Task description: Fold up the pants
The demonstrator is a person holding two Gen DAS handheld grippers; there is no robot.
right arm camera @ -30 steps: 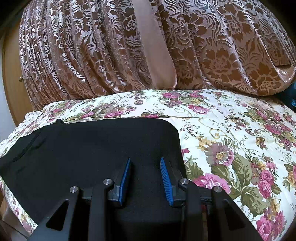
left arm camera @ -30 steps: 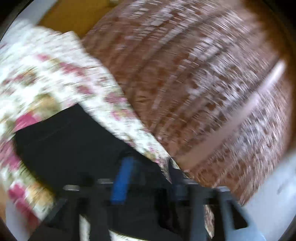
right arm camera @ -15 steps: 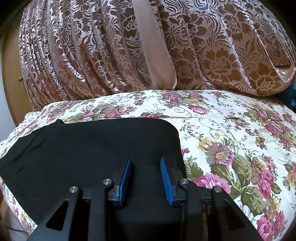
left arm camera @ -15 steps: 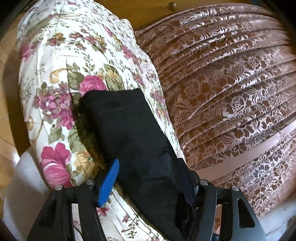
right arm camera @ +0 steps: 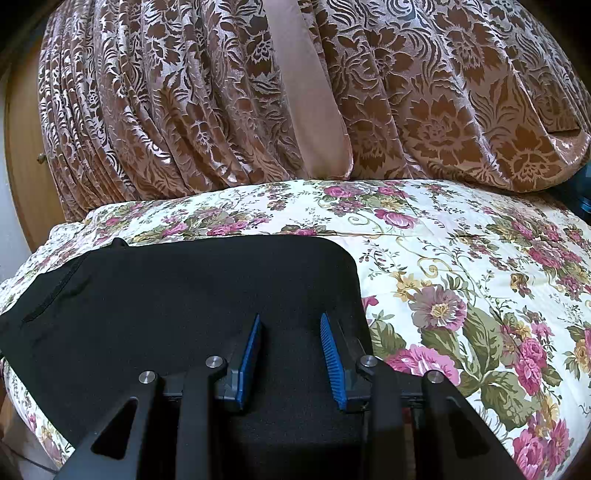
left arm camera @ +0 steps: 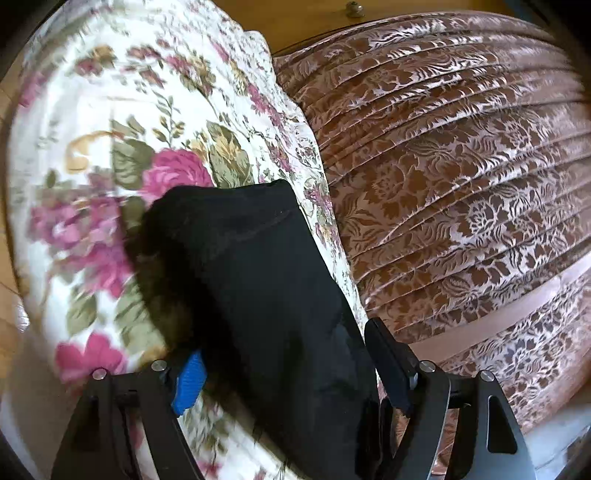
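Observation:
Black pants [right arm camera: 184, 295] lie folded flat on a floral bedspread [right arm camera: 443, 258], their rounded corner toward the middle of the bed. My right gripper [right arm camera: 290, 317] rests low over them, its blue pads apart and nothing pinched between them. In the left wrist view a narrow end of the pants [left arm camera: 258, 258] runs along the bed's edge and passes between the fingers of my left gripper [left arm camera: 284, 339]. Its jaws are opening: the blue pad [left arm camera: 188, 380] stands just clear of the cloth, which lies slack on the bedspread [left arm camera: 110, 129].
A brown and cream patterned curtain [right arm camera: 221, 92] hangs right behind the bed and fills the right of the left wrist view [left arm camera: 461, 184]. A wooden cabinet with a small knob [left arm camera: 354, 7] stands beyond. Wood floor [left arm camera: 7, 295] shows past the bed's edge.
My left gripper has sunk toward the bed and rolled, and its jaws have spread wider around the black cloth. The right gripper and the pants under it have stayed put.

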